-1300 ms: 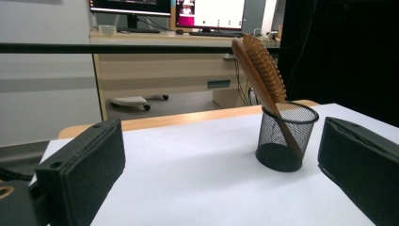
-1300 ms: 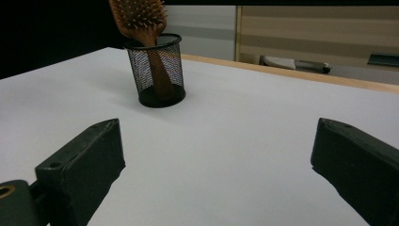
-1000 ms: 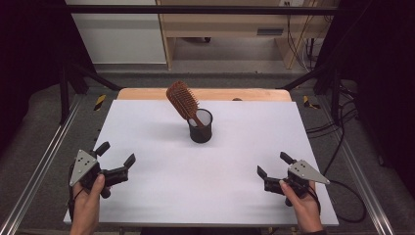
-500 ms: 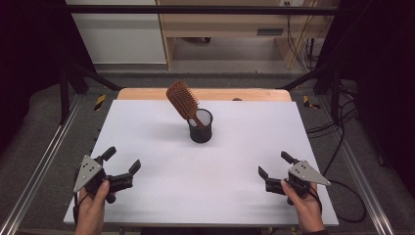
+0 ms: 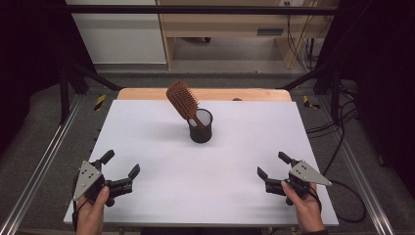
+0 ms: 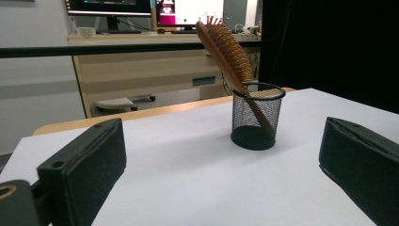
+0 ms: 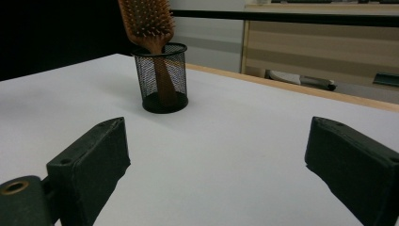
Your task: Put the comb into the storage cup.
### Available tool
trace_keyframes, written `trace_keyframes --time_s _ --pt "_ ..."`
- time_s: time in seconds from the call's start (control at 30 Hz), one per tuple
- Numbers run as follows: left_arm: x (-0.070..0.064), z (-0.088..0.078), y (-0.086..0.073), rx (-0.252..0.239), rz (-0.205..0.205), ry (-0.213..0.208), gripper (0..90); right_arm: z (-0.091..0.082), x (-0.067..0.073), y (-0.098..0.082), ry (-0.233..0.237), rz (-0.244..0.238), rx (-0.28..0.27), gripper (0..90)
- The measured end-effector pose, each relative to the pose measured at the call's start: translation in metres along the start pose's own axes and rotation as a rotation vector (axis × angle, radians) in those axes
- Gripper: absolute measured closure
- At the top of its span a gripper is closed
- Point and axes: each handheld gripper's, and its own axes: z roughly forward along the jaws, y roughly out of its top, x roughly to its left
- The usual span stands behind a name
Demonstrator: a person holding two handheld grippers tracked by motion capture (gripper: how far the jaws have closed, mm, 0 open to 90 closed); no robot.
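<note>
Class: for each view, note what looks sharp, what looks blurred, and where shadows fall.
High view: even light, brush and cup sharp, surroundings dark. Left gripper view: cup sharp with a soft shadow at its base, near jaws blurred. Right gripper view: brush crisp, jaws soft.

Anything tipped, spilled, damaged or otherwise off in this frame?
Nothing stands out. The hairbrush stands handle-down in the black mesh cup, leaning toward the table's far left; the cup sits upright. The left gripper and right gripper are both open, near the table's front corners, holding nothing.
</note>
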Motion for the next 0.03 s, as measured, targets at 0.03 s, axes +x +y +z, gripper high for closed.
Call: trace_keyframes --time_s 0.03 --pt "0.0017 -0.0005 -0.0007 -0.001 -0.007 0.006 1.4 0.0001 -0.0006 0.0001 -0.007 0.001 0.000 6.9"
